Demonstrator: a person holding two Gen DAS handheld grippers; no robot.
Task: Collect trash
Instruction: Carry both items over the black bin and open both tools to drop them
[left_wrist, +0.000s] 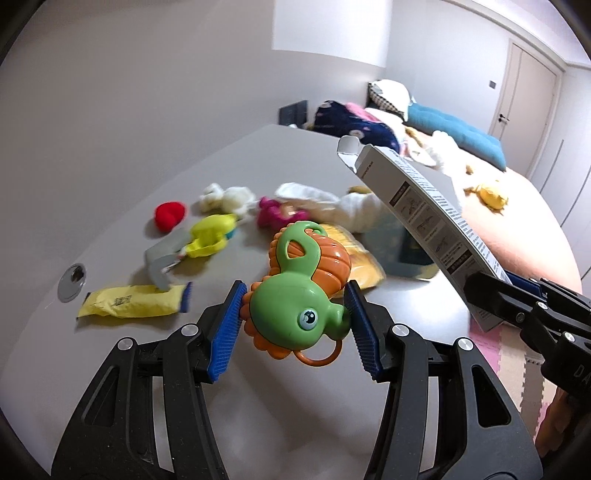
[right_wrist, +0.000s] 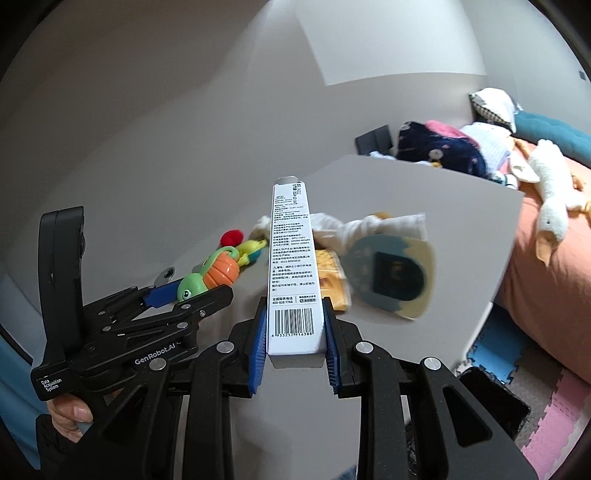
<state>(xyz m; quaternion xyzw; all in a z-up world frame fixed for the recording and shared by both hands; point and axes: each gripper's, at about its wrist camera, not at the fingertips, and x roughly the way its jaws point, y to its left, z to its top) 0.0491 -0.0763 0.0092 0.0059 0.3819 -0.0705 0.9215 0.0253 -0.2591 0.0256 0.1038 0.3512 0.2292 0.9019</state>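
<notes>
Left wrist view shows a crinkled yellow wrapper (left_wrist: 133, 301) lying flat on the grey tabletop (left_wrist: 295, 155) at far left; the left claw (left_wrist: 295, 306) pinches a glossy green-and-orange plastic turtle toy (left_wrist: 299, 295) between ribbed blue pads, raised above the tabletop; at right, the right claw (right_wrist: 293, 339) clamps the barcode end of a long white printed cardboard box (right_wrist: 293, 266), slanting up over a soft white cloth (right_wrist: 354, 225).
</notes>
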